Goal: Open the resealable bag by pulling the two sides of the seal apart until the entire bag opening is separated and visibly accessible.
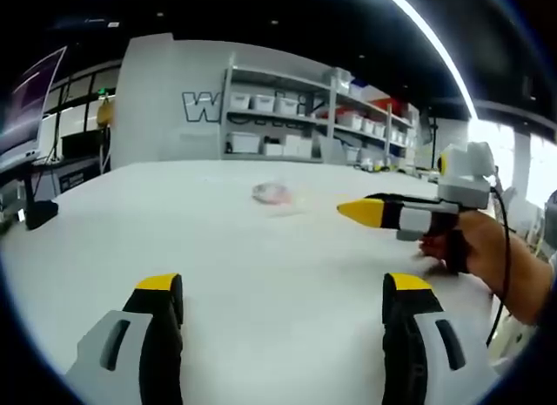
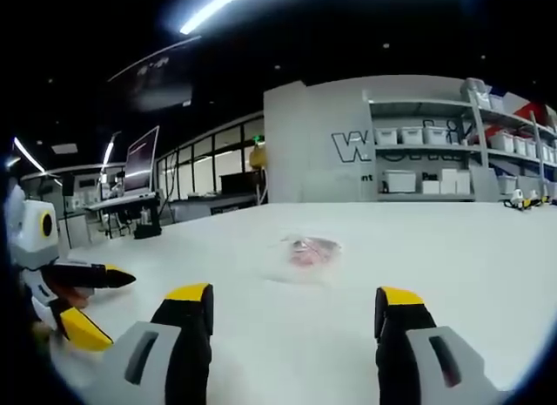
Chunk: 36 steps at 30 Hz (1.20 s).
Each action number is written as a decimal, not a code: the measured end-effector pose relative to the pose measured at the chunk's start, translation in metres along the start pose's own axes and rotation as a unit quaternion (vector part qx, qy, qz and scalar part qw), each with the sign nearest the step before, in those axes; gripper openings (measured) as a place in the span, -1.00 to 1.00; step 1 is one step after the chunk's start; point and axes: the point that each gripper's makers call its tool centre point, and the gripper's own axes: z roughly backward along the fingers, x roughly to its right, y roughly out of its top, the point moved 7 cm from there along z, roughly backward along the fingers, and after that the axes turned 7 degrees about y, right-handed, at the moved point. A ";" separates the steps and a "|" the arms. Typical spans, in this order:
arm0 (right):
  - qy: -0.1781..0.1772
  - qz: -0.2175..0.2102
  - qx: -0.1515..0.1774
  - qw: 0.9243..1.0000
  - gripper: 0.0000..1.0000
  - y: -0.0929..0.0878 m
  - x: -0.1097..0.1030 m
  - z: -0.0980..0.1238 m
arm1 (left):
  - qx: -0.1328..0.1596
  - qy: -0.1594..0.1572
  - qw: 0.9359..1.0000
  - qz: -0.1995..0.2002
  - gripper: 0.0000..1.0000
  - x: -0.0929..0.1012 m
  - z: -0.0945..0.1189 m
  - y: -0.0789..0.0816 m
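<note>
Untouched, bag (image 2: 306,253) lies on table (image 2: 452,248), both jaws apart

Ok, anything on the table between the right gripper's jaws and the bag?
Nothing: in the right gripper view, bare white table runs from the open right gripper to the clear resealable bag.

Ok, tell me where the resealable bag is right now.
The resealable bag lies flat on the white table, ahead of both open claws and untouched. In the left gripper view it sits mid-table, left of the right claw.
</note>
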 end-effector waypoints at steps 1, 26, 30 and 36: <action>0.000 0.000 0.000 1.000 0.53 0.000 0.000 0.001 | 0.000 0.000 1.000 0.000 0.89 0.000 0.000 0.000; -0.001 0.003 0.005 1.000 0.50 0.000 -0.005 0.011 | 0.003 0.001 1.000 0.003 0.87 -0.001 0.001 0.001; -0.004 0.008 0.006 1.000 0.50 0.000 -0.005 0.013 | 0.006 0.003 1.000 0.006 0.86 -0.001 0.001 0.001; -0.004 0.009 0.005 1.000 0.49 0.000 -0.006 0.014 | 0.008 0.006 1.000 0.011 0.85 -0.002 0.001 0.002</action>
